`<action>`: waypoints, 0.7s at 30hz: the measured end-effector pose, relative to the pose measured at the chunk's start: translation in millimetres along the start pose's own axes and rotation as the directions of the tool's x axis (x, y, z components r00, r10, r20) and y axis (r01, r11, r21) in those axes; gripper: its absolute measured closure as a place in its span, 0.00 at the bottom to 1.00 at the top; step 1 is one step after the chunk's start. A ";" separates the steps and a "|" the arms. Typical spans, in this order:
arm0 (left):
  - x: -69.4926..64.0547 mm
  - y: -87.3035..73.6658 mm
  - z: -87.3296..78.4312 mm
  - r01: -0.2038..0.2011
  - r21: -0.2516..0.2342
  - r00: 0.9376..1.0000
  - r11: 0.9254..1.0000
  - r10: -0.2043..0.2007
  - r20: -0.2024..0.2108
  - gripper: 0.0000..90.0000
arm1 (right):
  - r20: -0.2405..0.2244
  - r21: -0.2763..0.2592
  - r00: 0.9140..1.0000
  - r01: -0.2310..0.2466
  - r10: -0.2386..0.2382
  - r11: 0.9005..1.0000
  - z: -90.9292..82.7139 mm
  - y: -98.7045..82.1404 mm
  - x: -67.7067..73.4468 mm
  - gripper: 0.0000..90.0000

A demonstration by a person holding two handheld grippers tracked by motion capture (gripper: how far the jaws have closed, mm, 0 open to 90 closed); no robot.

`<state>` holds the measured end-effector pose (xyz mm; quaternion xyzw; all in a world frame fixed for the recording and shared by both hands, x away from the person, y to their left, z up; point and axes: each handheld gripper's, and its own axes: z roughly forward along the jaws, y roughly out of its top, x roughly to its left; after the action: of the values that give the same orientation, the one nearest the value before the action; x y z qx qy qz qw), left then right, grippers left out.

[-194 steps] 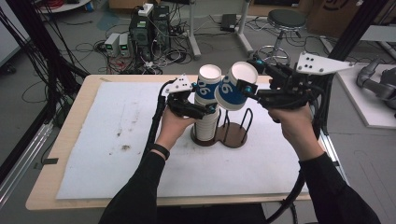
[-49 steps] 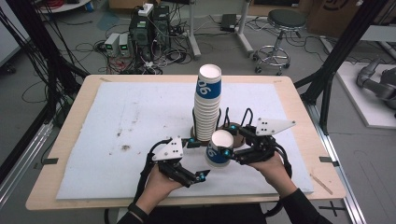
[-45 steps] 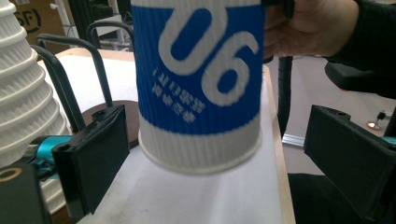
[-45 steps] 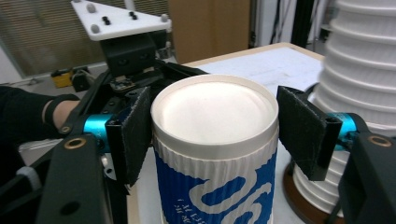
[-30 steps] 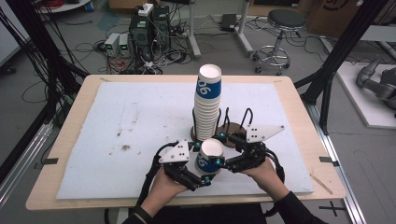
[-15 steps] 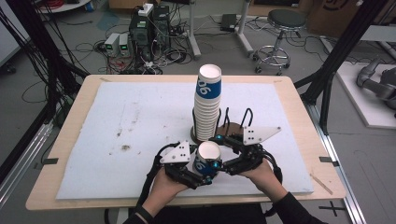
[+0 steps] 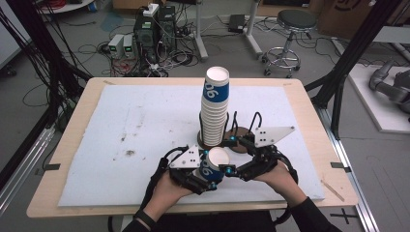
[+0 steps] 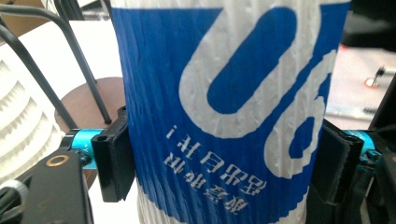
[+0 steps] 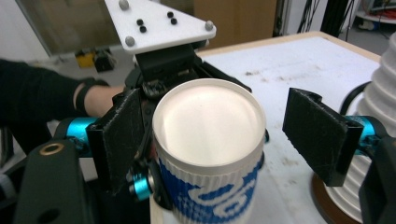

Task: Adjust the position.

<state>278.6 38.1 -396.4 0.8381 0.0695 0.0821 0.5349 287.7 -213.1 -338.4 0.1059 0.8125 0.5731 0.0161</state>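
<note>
Near edge of the tabletop (image 7: 67, 140): two hands come in from the bottom of the high view, each holding a gripper. Left gripper (image 7: 205, 176) has its fingers (image 8: 112, 161) clamped on both sides of a blue-and-white paper cup (image 7: 215, 164); the left gripper view shows the pads pressed flat to the ribbed wall and the print on it upside down. The high view shows none of that contact, just the cup's white flat end facing up between the two grippers.

Right gripper (image 7: 231, 154) sits just beside the cup on its right. In the right gripper view the cup (image 9: 208, 154) stands between its fingers (image 9: 322, 135), one pad close to or touching the cup's rim, the other well clear, so they are spread and not gripping. That view also shows the left gripper (image 9: 154, 88) behind the cup, with its grey three-cornered plate and the person's dark sleeve (image 9: 32, 100).

Just beyond: a tall stack of cups (image 7: 215, 108) standing on a round brown base (image 7: 237, 144) with black wire loops, top cup blue-printed. The left gripper view catches the stack's white ribbed side (image 8: 21, 121) and the base (image 8: 100, 105) at its left edge.

White mat (image 7: 130, 130) covers most of the tabletop, stained left of centre. Far back, on the floor: cables, electronics boxes (image 7: 145, 36), a stool (image 7: 290, 24).
</note>
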 end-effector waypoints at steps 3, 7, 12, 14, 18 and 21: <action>-0.5 3.6 0.9 -0.021 0.082 1.000 0.996 0.022 -0.014 0.26 | 0.005 0.078 1.000 0.028 -0.028 0.997 -1.4 5.1 0.4 0.22; -6.9 9.7 6.5 -0.085 0.193 0.995 0.977 0.092 -0.030 0.27 | 0.007 0.194 0.998 0.059 -0.062 0.979 5.6 8.0 5.8 0.22; -10.0 12.7 7.7 -0.099 0.206 0.994 0.973 0.107 -0.028 0.27 | 0.010 0.279 0.997 0.070 -0.076 0.958 18.4 1.8 7.7 0.25; -10.4 13.1 6.9 -0.107 0.195 0.993 0.975 0.116 -0.033 0.27 | 0.003 0.282 0.996 0.081 -0.085 0.956 19.9 -0.2 6.6 0.33; -9.4 11.3 4.6 -0.101 0.135 0.993 0.986 0.107 -0.040 0.21 | -0.015 0.242 0.997 0.074 -0.072 0.968 14.5 -0.6 1.7 0.33; -5.1 8.5 -3.9 -0.060 -0.014 0.997 0.998 0.059 -0.055 0.13 | -0.004 0.186 0.999 0.045 -0.045 0.982 7.3 -1.4 -2.0 0.33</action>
<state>273.0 37.0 -387.4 0.8329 0.0583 0.1213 0.5369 290.6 -207.2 -342.4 0.0886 0.8646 0.4942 0.0194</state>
